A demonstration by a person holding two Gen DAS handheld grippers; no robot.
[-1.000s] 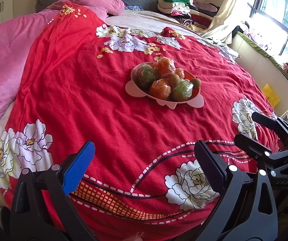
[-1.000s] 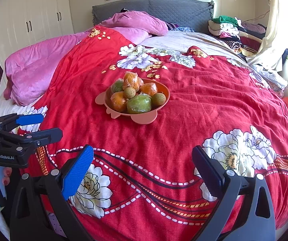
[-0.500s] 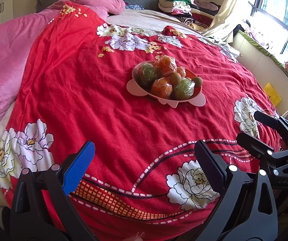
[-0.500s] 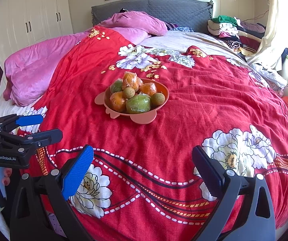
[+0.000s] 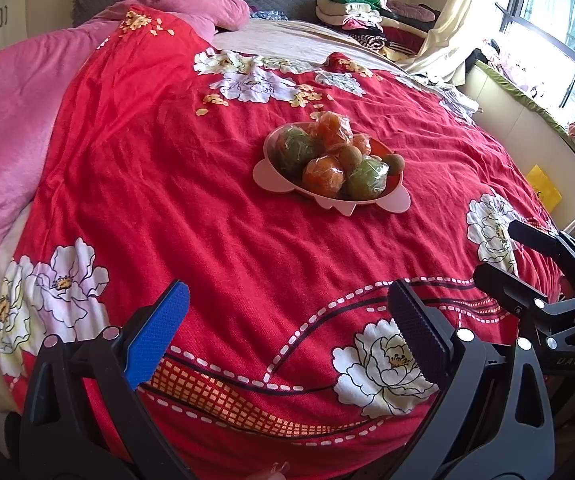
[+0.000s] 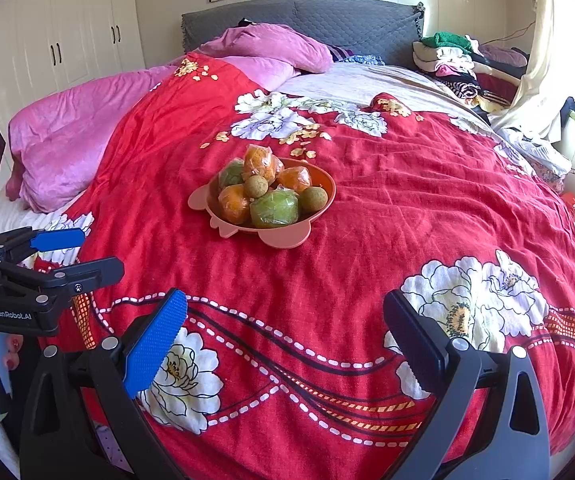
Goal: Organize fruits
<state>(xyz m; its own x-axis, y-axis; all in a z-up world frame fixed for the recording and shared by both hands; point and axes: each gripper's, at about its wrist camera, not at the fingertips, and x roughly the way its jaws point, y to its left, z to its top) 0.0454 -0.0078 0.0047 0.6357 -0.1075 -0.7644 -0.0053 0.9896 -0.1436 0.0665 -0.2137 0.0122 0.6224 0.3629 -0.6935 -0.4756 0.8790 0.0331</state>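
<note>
In the left wrist view, the left gripper [image 5: 287, 320] hangs spread wide and empty over a red bedspread [image 5: 167, 200]; a pink bowl [image 5: 263, 168] piled with fruit [image 5: 323, 170] sits near the bed's middle, well ahead. In the right wrist view, the right gripper [image 6: 283, 320] is likewise agape and empty, the bowl [image 6: 283, 238] ahead.
</note>
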